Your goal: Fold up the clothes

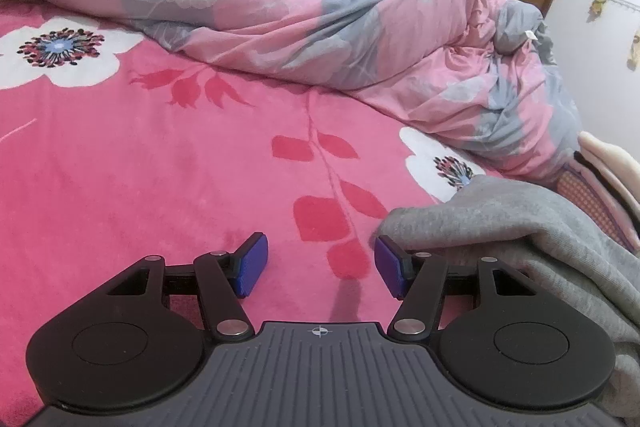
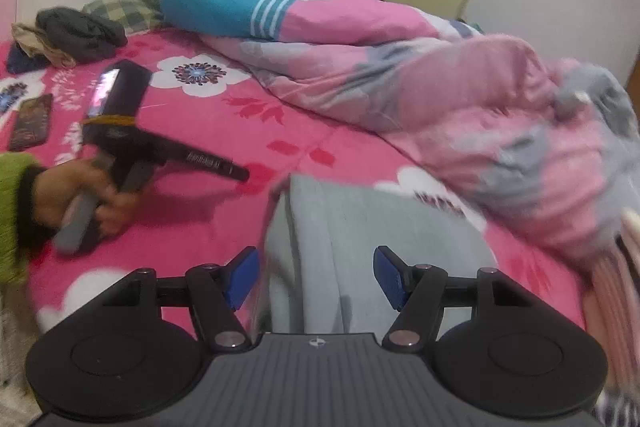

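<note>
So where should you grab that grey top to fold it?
Probably the folded edge of the grey top nearest the left hand-held gripper. That edge stands raised off the pink bedsheet, so open jaws could slide in from the bare sheet side and pinch it.

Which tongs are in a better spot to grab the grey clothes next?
Probably the right tongs: they are open with the grey garment right between them. The left tongs are open over bare pink blanket, the garment beside them.

Grey garment point(image 1: 520, 227) cut off at the right edge — in the right-wrist view, motion-blurred quilt point(image 2: 520, 131).
</note>
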`<state>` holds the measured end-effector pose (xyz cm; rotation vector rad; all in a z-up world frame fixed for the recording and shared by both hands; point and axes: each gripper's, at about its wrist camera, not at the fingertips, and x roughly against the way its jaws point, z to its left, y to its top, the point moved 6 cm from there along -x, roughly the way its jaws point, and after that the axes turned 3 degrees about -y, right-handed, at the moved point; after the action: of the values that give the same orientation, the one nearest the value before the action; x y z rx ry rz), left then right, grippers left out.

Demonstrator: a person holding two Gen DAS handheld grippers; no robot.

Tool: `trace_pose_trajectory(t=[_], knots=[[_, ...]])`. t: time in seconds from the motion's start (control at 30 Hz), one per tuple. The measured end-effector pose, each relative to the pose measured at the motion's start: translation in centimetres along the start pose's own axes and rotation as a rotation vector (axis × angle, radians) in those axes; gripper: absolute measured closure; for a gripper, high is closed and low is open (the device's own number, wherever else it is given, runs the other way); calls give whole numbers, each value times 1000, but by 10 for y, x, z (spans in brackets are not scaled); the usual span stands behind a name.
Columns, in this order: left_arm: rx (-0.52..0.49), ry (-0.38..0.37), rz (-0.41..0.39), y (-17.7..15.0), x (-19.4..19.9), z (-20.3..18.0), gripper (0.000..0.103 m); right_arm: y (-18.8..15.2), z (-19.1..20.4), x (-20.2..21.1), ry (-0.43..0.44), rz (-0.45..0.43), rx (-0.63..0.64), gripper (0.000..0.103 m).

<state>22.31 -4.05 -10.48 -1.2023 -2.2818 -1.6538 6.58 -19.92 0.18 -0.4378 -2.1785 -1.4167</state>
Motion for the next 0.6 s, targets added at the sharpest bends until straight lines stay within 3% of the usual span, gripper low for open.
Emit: trace_pose_trajectory(t=[0.13, 0.2, 0.27, 0.43, 0.6], knots=[[-9, -1, 2, -1, 0, -1, 42, 16, 7, -65, -18, 31, 23, 40], [-9, -5, 3, -1, -1, -1, 42, 16, 5, -95, -24, 74, 14, 56], [-7, -7, 4, -2, -1, -1, 42, 14, -4, -114, -1, 113, -52, 88], [-15, -6, 9, -2, -2, -3, 40, 18, -63, -76, 70, -31, -437, 96], [-26, 0, 11, -4, -4, -4, 40, -13, -150, -21, -39, -170, -724, 97]])
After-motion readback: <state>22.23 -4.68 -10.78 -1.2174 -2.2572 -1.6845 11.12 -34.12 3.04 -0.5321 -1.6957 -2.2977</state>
